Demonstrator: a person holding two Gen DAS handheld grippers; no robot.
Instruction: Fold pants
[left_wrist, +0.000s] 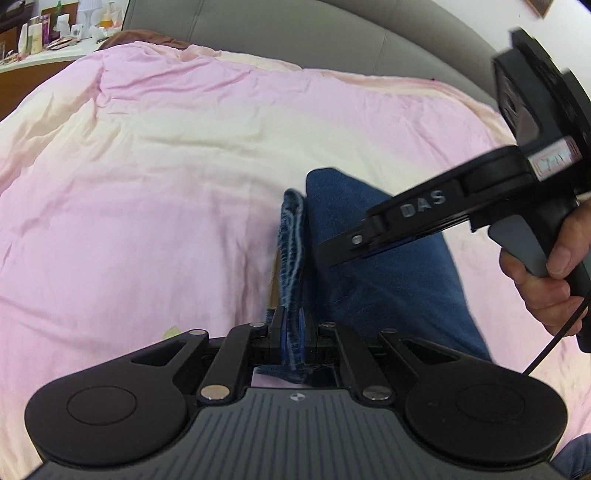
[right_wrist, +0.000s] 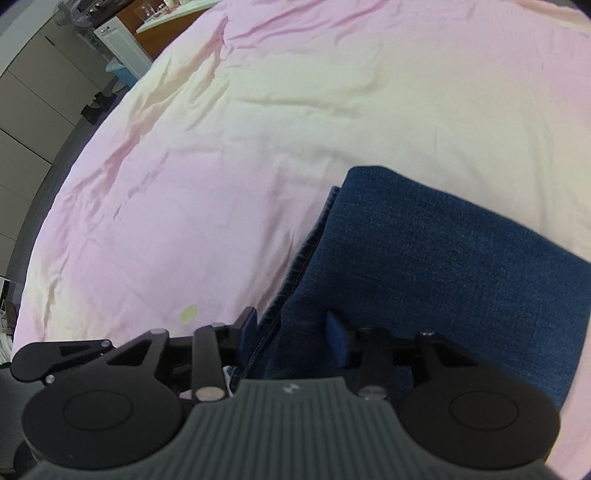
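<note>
Dark blue denim pants (left_wrist: 391, 273) lie folded on the pink bed cover (left_wrist: 147, 177). My left gripper (left_wrist: 293, 332) is shut on a raised seamed edge of the pants (left_wrist: 293, 236) at their left side. My right gripper (left_wrist: 332, 247) reaches in from the right over the pants, held by a hand (left_wrist: 543, 280). In the right wrist view the right gripper (right_wrist: 291, 332) is open, its jaws standing on either side of the folded pants' (right_wrist: 436, 266) seamed left edge, low over the cloth.
A grey padded headboard (left_wrist: 295, 33) runs behind the bed. A cluttered nightstand (left_wrist: 48, 33) stands at the far left. In the right wrist view the bed cover (right_wrist: 221, 147) spreads left, with floor and cabinets (right_wrist: 44, 74) beyond its edge.
</note>
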